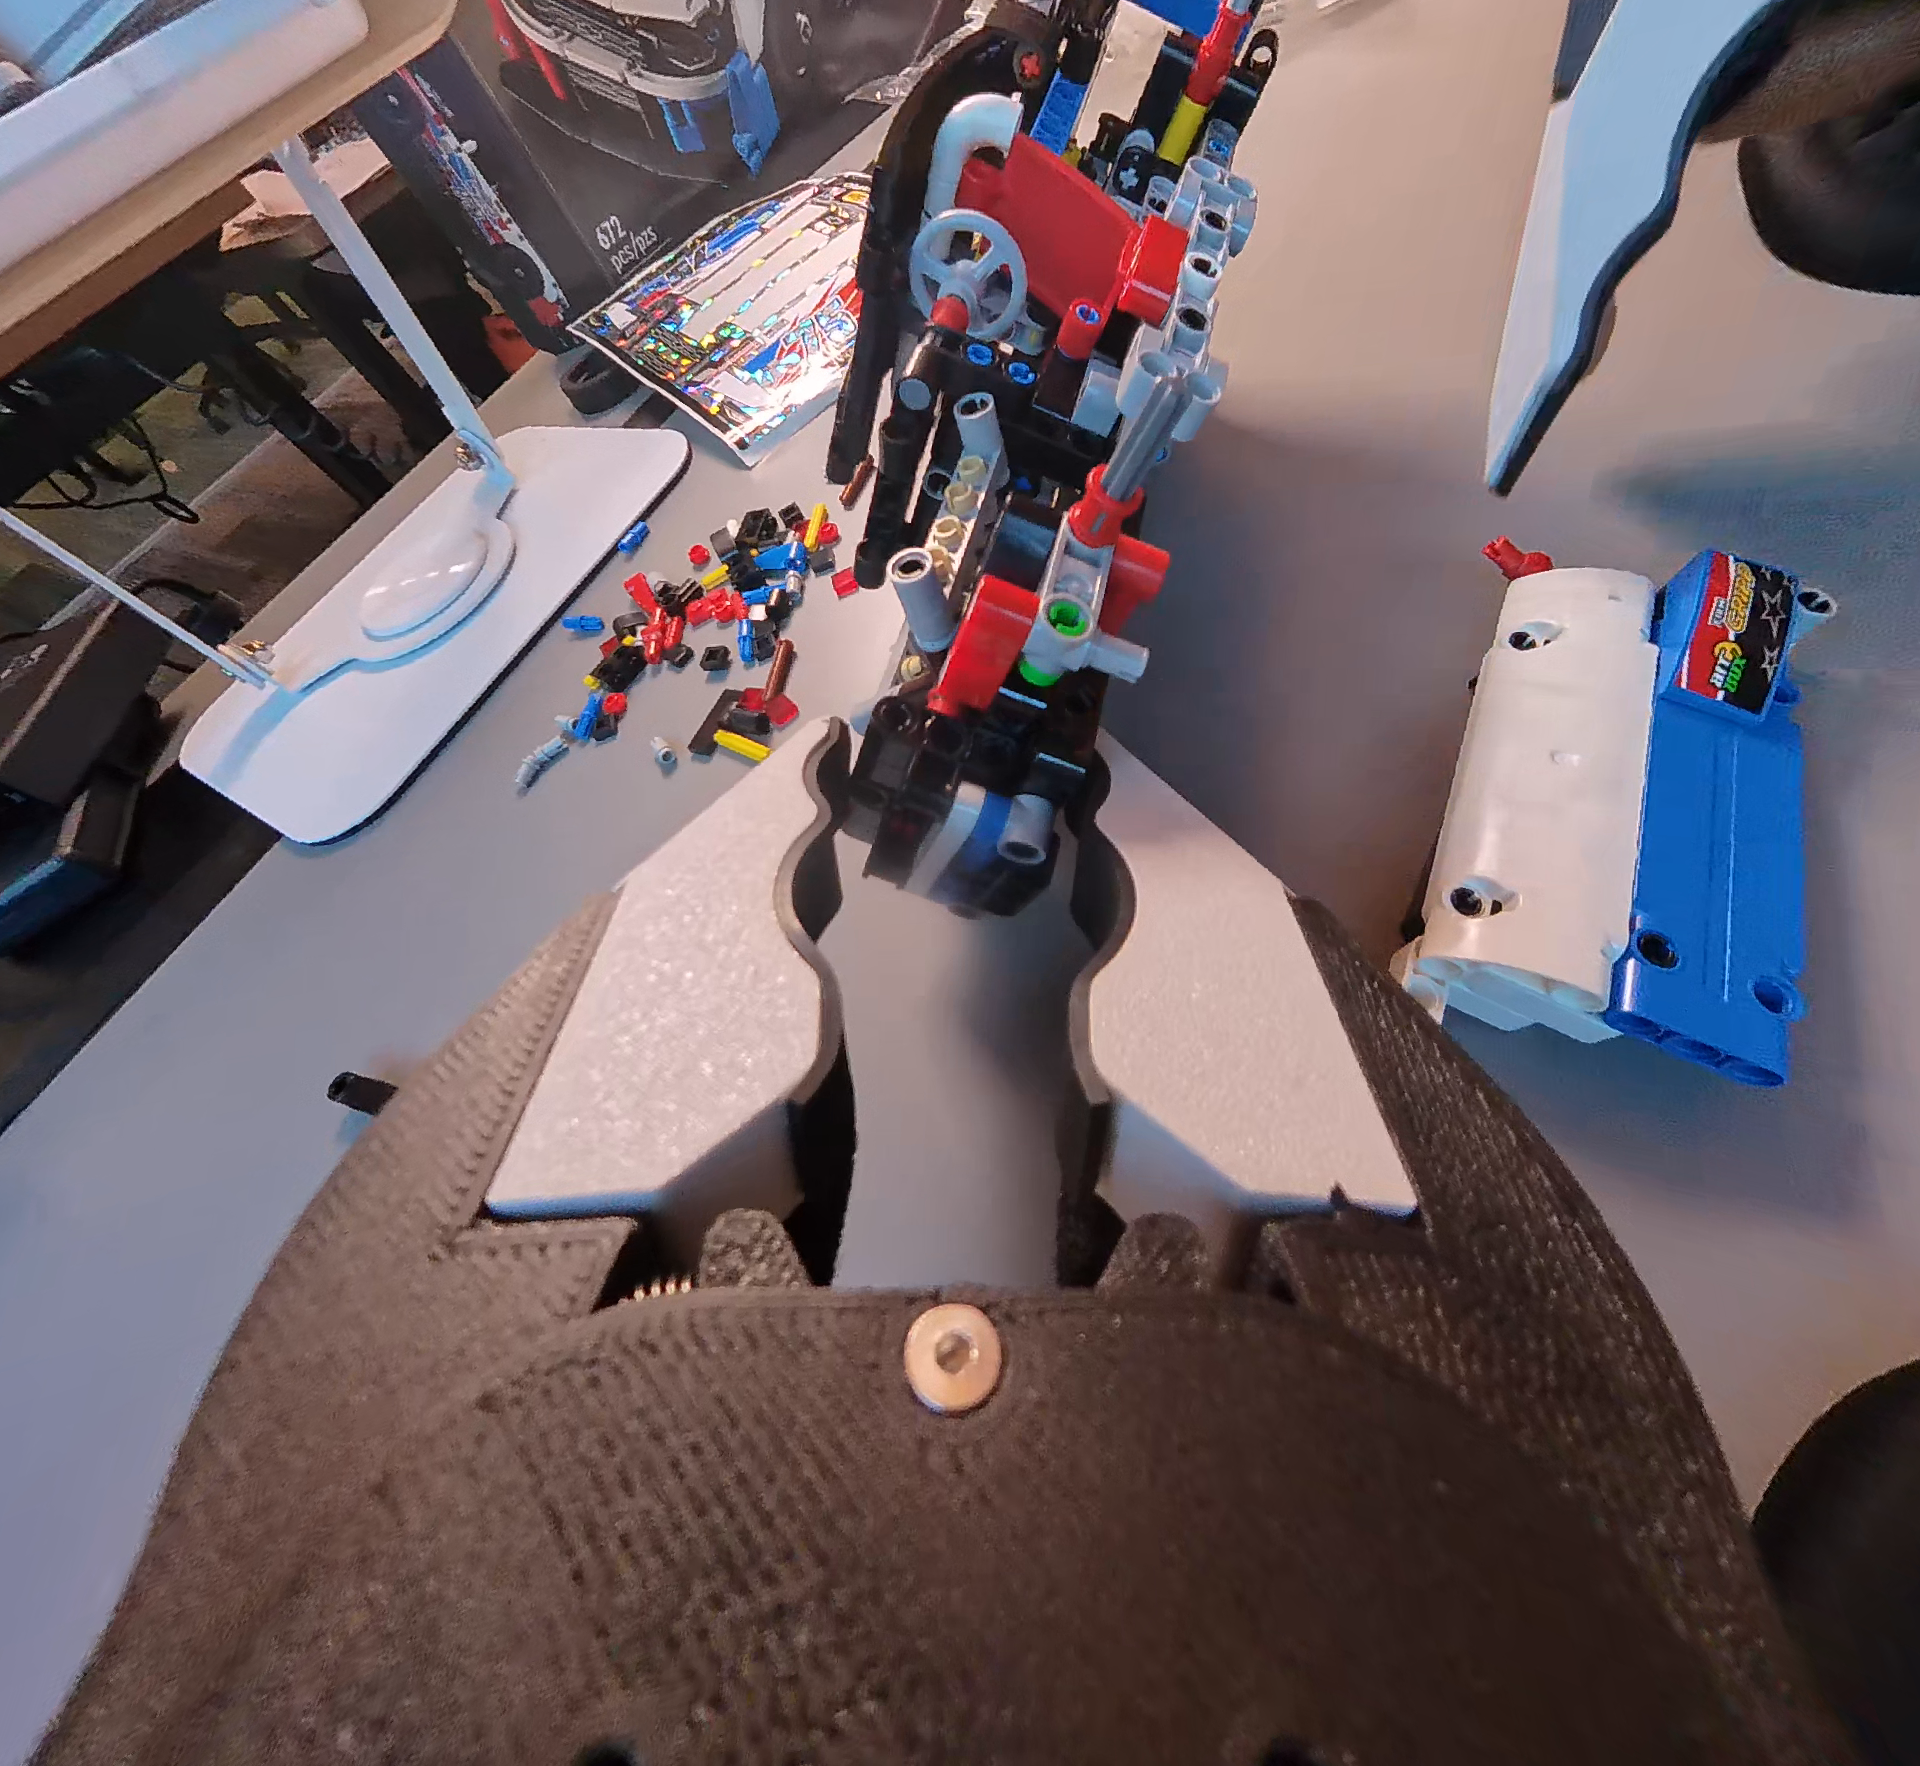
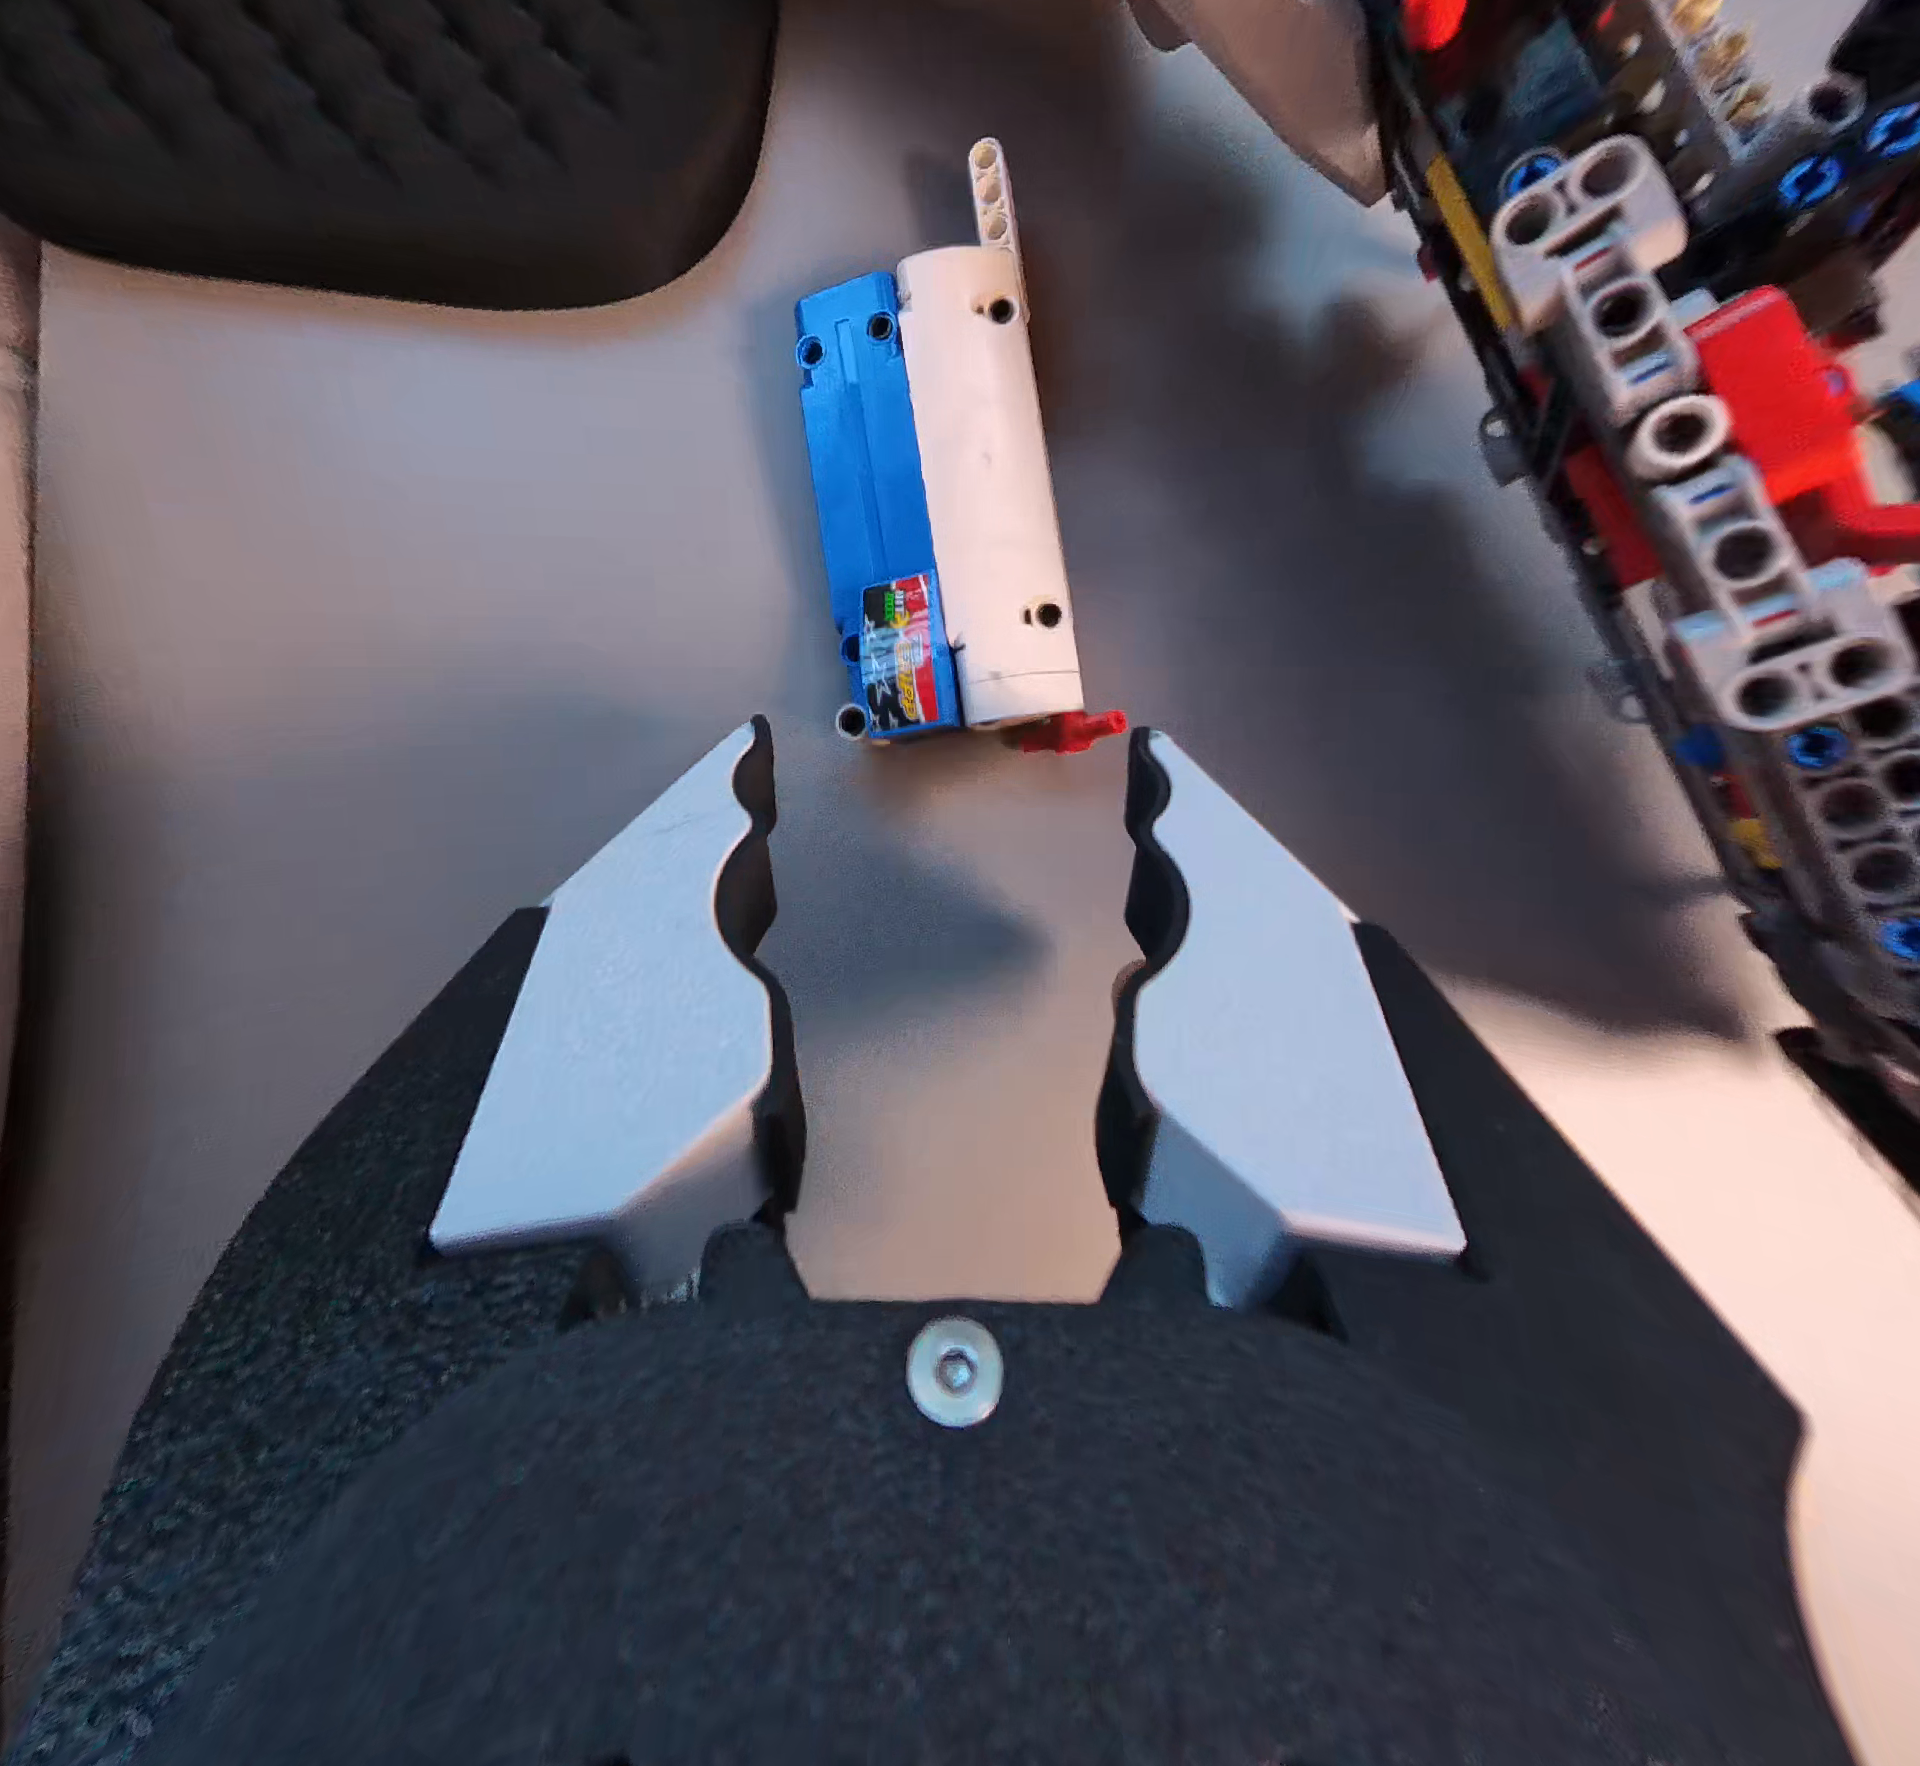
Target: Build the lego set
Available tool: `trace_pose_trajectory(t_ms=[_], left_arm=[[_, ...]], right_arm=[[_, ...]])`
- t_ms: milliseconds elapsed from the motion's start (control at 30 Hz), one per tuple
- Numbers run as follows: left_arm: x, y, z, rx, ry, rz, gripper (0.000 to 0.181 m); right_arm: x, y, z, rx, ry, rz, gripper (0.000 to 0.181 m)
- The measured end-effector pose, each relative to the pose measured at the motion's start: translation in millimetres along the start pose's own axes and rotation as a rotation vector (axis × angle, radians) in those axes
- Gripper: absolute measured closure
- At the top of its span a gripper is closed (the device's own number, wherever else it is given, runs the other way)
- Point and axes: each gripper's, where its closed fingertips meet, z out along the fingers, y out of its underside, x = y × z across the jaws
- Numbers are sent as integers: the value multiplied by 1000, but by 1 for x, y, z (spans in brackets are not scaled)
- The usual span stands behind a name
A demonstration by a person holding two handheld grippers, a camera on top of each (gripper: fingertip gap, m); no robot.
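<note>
So, table (image 1: pixel 1299 573): big and grey, everything sits on it.
Car frame (image 1: pixel 1039 345): the biggest lego piece, long and bumpy, made of many small bits. It looks a bit heavy and could snap apart if pulled hard. Best to hold it by the thick black end, not by the thin grey sticks.
Left tongs (image 1: pixel 961 843): clenched on the near black end of the car frame, lifting that end up.
Side panel (image 2: pixel 940 490): blue and white, flat on the table, just in front of the right tongs. It looks light, stiff and smooth, so it may slip. Its long sides look like the best place to pinch it.
Right tongs (image 2: pixel 951 750): released, wide apart, with nothing in them. The tips are near the panel's close end but not touching it.
Red pin (image 2: pixel 1075 732): tiny, sticking out of the panel's near corner. It may pop off, so don't grab there.
Loose bits (image 1: pixel 717 615): a small pile left of the car frame.
</note>
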Motion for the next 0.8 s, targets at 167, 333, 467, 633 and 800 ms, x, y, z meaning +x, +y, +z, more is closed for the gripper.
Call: trace_pose_trajectory(t_ms=[167, 333, 467, 633, 800], left_arm=[[2, 1, -1, -4, -15, 20, 141], [4, 4, -3, -10, -24, 32, 140], [8, 14, -2, -60, -29, 91, 136], [8, 22, 1, -113, -61, 167, 131], [0, 26, 2, -135, -91, 165, 132]], right_arm=[[7, -6, 11, 6, -5, 34, 122], [-3, -3, 13, -18, 7, -58, 129], [4, -4, 10, 28, 28, 26, 111], [10, -4, 12, 42, 54, 41, 105], [19, -3, 4, 42, 103, 56, 112]])
